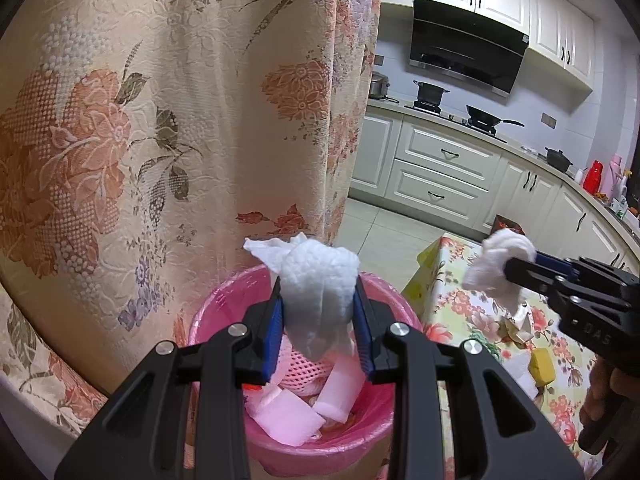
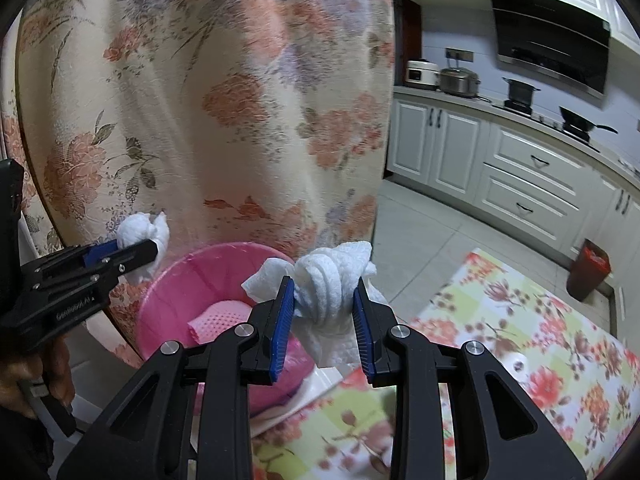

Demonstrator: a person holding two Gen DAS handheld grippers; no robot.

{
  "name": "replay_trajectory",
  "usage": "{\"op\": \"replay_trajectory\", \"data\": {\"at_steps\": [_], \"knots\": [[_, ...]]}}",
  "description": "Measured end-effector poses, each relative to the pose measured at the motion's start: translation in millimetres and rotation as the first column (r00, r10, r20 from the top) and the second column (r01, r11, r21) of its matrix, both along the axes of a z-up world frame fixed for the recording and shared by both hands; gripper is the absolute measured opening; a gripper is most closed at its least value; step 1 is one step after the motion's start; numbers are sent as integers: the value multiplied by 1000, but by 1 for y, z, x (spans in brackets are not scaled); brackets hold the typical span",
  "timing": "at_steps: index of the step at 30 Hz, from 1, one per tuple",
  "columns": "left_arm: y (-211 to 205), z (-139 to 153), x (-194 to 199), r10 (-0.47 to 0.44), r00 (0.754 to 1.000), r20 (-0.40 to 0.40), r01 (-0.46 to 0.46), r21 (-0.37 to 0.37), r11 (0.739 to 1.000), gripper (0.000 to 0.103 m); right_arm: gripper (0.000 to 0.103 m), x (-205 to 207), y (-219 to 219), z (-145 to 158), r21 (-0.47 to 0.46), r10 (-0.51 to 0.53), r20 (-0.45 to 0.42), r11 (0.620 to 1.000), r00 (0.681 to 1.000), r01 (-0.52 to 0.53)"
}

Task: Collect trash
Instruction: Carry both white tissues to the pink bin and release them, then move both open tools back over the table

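Trash: two crumpled white tissue wads, one clamped in each gripper.
Left gripper (image 1: 319, 312): grasping its wad (image 1: 320, 296) directly over the pink bin (image 1: 224, 304).
Right gripper (image 2: 324, 320): clenched on its wad (image 2: 332, 292), right of the bin, above the floral table (image 2: 520, 320).
Advice: release the left wad over the bin's middle, then bring the right across before letting go.

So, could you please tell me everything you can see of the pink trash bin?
The pink trash bin is a round, open-topped pail that looks plastic, lined with a thin pink bag folded over its rim. It stands upright against the floral curtain, beside the table's flowered cloth. Inside lie pink foam netting and pale foam pieces. The left hand-held gripper holds a white tissue wad above it.
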State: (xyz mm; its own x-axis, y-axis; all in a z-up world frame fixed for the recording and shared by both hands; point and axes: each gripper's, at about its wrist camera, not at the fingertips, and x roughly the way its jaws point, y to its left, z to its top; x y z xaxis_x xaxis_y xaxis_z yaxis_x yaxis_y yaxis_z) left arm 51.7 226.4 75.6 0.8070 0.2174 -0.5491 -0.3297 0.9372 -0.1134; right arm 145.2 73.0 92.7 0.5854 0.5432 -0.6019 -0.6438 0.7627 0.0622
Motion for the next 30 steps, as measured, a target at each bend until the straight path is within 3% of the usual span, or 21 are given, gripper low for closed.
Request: {"op": "replay_trajectory", "data": {"at_steps": [16, 19, 21, 30], "knots": [[9, 0, -7, 13, 1000, -5, -13, -10, 1000, 32, 29, 8, 48, -18, -14, 84, -33, 996, 996, -84], [7, 0, -7, 14, 1000, -8, -14, -12, 1000, 36, 34, 9, 51, -19, -19, 93, -34, 995, 995, -93], [9, 1, -7, 18, 1000, -8, -18, -18, 1000, 45, 46, 11, 50, -21, -21, 92, -36, 995, 995, -93], [7, -1, -9, 25, 1000, -10, -25, -26, 999, 47, 48, 13, 36, -22, -13, 51, -35, 999, 998, -51]]}}
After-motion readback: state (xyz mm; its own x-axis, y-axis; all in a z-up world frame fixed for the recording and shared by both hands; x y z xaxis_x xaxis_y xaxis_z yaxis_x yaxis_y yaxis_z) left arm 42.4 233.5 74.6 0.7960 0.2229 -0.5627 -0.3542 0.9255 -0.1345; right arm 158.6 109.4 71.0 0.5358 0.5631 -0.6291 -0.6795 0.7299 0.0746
